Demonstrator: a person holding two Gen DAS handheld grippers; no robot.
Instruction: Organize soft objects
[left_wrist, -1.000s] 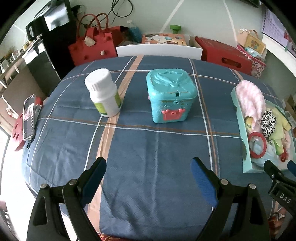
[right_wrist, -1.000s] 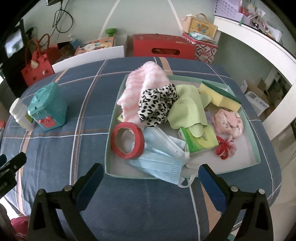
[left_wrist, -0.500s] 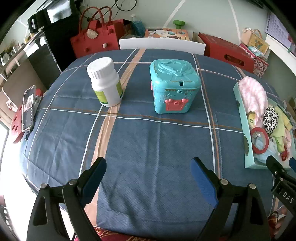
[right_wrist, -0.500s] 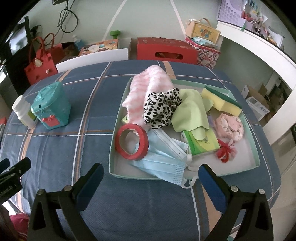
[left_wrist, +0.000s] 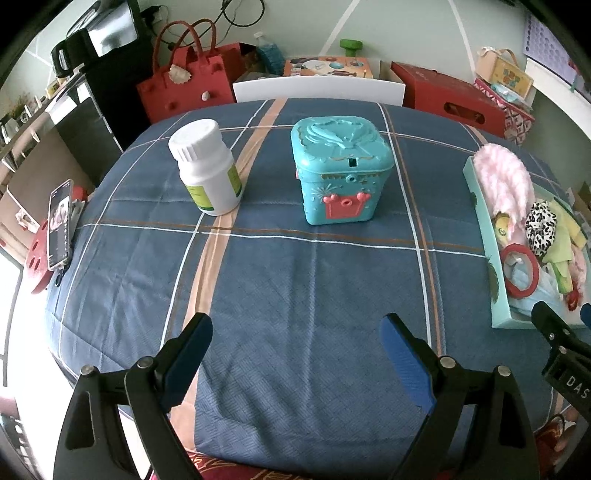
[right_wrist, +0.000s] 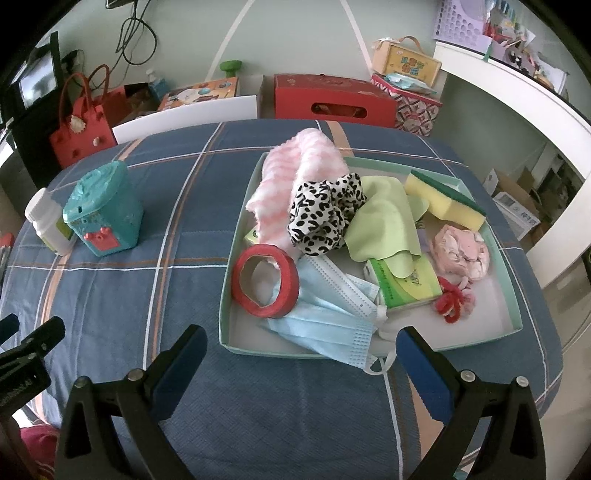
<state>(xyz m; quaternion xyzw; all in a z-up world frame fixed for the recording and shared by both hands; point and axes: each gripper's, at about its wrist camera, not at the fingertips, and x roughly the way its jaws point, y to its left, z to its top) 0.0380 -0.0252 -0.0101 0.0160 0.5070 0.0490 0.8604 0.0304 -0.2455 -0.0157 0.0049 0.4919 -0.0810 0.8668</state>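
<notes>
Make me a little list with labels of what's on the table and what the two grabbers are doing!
Table cover: blue plaid cloth
Tray: pink fluffy cloth, leopard scrunchie, green cloth, yellow sponge, red tape roll, blue face mask
Outside the tray: teal box, white bottle
Left gripper: open, empty, above bare cloth
Right gripper: open, empty, near the tray's front edge

A white pill bottle (left_wrist: 205, 168) stands upright on the blue plaid tablecloth (left_wrist: 303, 295), left of a closed teal toy box (left_wrist: 341, 168) with a red clasp. At the far left edge a phone (left_wrist: 59, 225) lies on a red holder. Beyond the table sit a red handbag (left_wrist: 184, 79), a white chair back (left_wrist: 319, 88) and a red carton (right_wrist: 332, 99).
</notes>
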